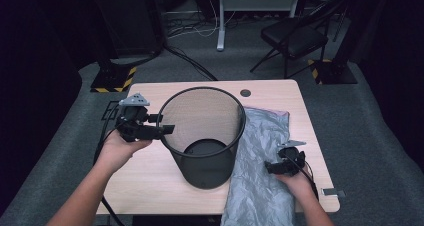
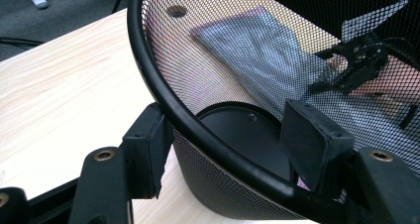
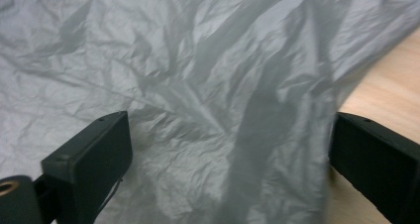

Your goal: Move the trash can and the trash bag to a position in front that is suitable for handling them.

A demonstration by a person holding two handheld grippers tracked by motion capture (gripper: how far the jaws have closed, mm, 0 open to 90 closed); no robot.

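Note:
A black mesh wastebasket (image 1: 200,171) stands upright in the middle of the wooden table (image 1: 145,181). My left gripper (image 1: 167,130) comes in from the left and is shut on the basket's left rim. In the left gripper view, one pad (image 2: 148,149) sits outside the mesh (image 2: 208,60) and the other pad (image 2: 314,140) inside. A crumpled grey plastic bag (image 1: 260,151) lies flat to the right of the basket and hangs over the table's front edge. My right gripper (image 1: 270,167) hovers over the bag (image 3: 198,85), open wide, with nothing pinched.
A round cable hole (image 1: 245,93) is in the table's far edge. A small grey piece (image 1: 333,192) lies at the front right corner. Beyond the table are a folding chair (image 1: 295,36), cables on the carpet and a hazard-striped stand base (image 1: 112,78).

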